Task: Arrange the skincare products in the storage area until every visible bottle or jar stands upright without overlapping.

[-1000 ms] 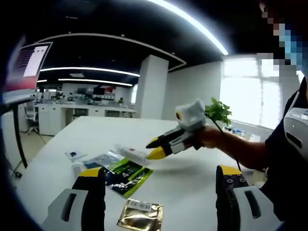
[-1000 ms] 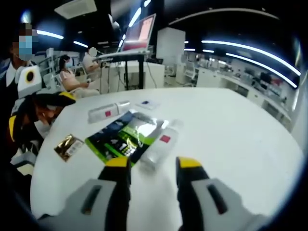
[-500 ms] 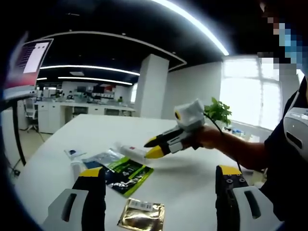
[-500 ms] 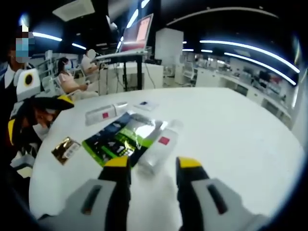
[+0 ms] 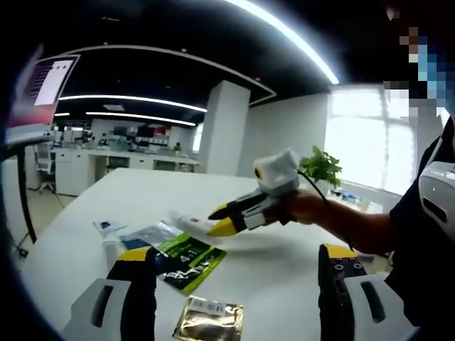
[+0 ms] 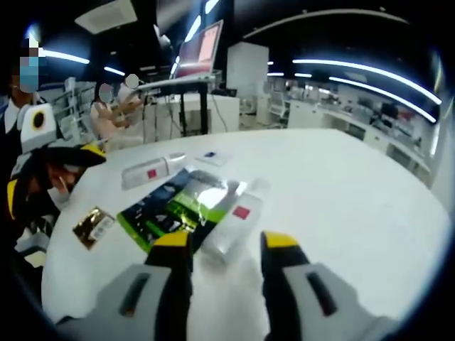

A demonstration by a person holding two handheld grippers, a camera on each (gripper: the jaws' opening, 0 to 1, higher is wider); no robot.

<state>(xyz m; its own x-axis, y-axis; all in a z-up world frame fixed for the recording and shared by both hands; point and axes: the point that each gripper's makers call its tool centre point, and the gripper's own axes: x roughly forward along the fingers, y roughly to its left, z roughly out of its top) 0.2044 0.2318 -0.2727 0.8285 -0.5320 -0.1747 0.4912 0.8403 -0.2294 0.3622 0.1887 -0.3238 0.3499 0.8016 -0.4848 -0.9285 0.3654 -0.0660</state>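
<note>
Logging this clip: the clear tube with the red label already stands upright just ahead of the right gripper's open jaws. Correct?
Not quite. The clear tube lies on its side on the white table, as the right gripper view shows. It is just ahead of the right gripper, whose jaws are open.

Ahead of my right gripper (image 6: 226,245) a clear tube (image 6: 233,224) blocks the way, overlapping the green sachet (image 6: 175,207); bare table (image 6: 355,206) lies rightward.

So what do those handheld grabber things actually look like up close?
Each is a pale grey plastic tool ending in two black jaws with yellow tips. The left gripper shows slotted grey housings beside its jaws. The right gripper, seen from the side, carries a white box with a yellow-ringed round mark. The person wears a dark top.
</note>
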